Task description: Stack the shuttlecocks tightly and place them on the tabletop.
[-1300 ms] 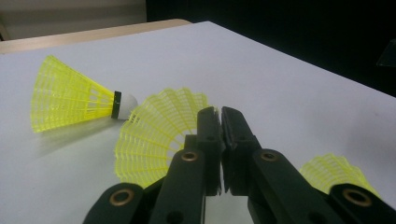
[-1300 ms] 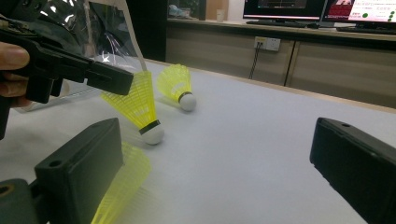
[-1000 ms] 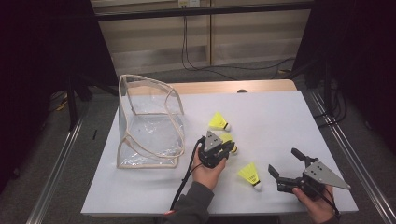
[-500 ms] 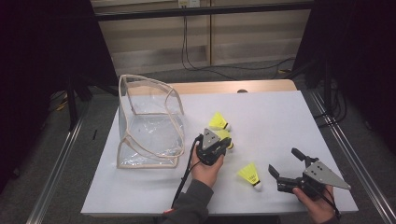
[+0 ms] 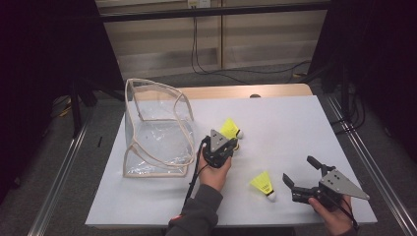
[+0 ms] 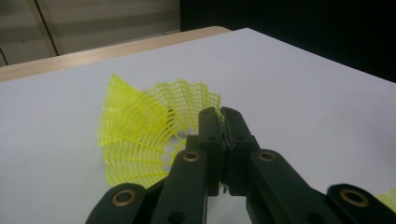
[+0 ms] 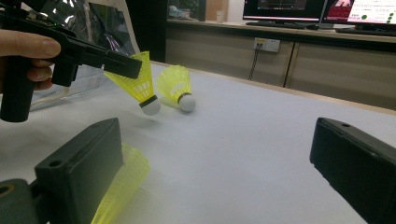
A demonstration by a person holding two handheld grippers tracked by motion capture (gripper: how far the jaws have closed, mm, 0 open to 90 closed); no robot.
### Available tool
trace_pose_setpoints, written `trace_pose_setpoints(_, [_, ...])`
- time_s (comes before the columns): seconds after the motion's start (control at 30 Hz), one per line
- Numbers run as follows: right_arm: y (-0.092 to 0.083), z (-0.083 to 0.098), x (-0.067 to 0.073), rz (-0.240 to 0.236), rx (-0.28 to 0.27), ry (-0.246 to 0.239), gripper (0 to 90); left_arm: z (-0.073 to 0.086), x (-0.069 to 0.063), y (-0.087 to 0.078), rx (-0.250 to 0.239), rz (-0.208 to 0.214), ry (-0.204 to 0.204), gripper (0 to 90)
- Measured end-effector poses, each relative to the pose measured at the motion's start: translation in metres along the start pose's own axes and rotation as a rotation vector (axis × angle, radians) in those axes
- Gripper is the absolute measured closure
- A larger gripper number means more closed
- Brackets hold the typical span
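Left gripper [image 7: 122,66] fingers clenched on mesh skirt rim of yellow plastic shuttlecock [image 7: 140,84], lifted just off white worktop [image 5: 295,128], at 3 o'clock of clear plastic bag [image 5: 157,132]. Right gripper [image 5: 301,173] fingers spread, empty. Risk: thin rim pinch; mesh could buckle, shuttlecock slip before reaching bag.

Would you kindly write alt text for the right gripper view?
The left gripper pinches a yellow shuttlecock by its skirt, lifting it off the white table beside a second shuttlecock. The right gripper frames the foreground, jaws open.
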State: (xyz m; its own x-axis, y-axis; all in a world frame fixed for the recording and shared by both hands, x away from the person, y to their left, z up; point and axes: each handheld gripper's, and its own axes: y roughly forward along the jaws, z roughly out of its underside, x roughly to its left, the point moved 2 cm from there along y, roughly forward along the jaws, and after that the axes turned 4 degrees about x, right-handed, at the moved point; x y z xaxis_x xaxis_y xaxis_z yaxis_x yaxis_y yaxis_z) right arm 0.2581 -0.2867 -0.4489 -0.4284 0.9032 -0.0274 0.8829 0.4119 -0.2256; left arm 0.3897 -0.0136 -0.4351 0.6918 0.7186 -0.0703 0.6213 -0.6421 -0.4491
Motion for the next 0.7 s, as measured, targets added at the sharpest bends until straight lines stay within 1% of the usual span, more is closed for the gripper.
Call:
trace_pose_setpoints(0.03, [0.0, 0.0, 0.0, 0.001, 0.0, 0.0, 1.9, 0.0, 0.0, 0.0, 0.0, 0.0, 0.0, 87.9])
trace_pose_setpoints(0.1, [0.0, 0.0, 0.0, 0.002, -0.001, 0.001, 1.9, 0.0, 0.004, 0.001, 0.003, -0.021, -0.001, 87.9])
trace_pose_setpoints(0.17, [0.0, 0.0, 0.0, 0.002, -0.001, 0.0, 1.9, 0.001, 0.005, 0.001, 0.006, -0.025, -0.003, 87.9])
trace_pose_setpoints(0.2, [0.0, 0.0, 0.0, 0.002, 0.0, 0.001, 1.9, 0.001, 0.007, 0.001, 0.012, -0.036, 0.004, 87.9])
trace_pose_setpoints(0.23, [0.0, 0.0, 0.0, 0.002, 0.0, 0.0, 1.9, 0.001, 0.007, 0.001, 0.012, -0.036, 0.004, 87.9])
trace_pose_setpoints(0.33, [0.0, 0.0, 0.0, 0.002, 0.002, -0.002, 1.9, 0.002, 0.01, 0.002, 0.015, -0.055, 0.012, 88.0])
trace_pose_setpoints(0.37, [0.0, 0.0, 0.0, 0.001, 0.003, -0.001, 1.9, 0.002, 0.01, 0.002, 0.008, -0.056, 0.003, 88.0])
trace_pose_setpoints(0.4, [0.0, 0.0, 0.0, 0.001, 0.003, -0.001, 1.9, 0.002, 0.01, 0.002, 0.008, -0.056, 0.003, 88.0])
trace_pose_setpoints(0.43, [0.0, 0.0, 0.0, 0.002, 0.004, -0.001, 1.9, 0.002, 0.012, 0.002, 0.016, -0.066, 0.011, 88.0])
trace_pose_setpoints(0.47, [0.0, 0.0, 0.0, 0.001, 0.002, -0.001, 1.9, 0.002, 0.012, 0.002, 0.016, -0.066, 0.011, 88.0])
trace_pose_setpoints(0.57, [0.0, 0.0, 0.0, 0.001, 0.004, -0.002, 1.9, 0.003, 0.013, 0.004, 0.015, -0.083, 0.015, 88.0])
trace_pose_setpoints(0.67, [0.0, 0.0, 0.0, 0.001, 0.002, -0.003, 1.9, 0.004, 0.014, 0.005, 0.029, -0.087, 0.019, 88.0])
trace_pose_setpoints(0.7, [0.0, 0.0, 0.0, 0.002, 0.003, -0.002, 1.9, 0.005, 0.014, 0.007, 0.037, -0.083, 0.024, 88.0])
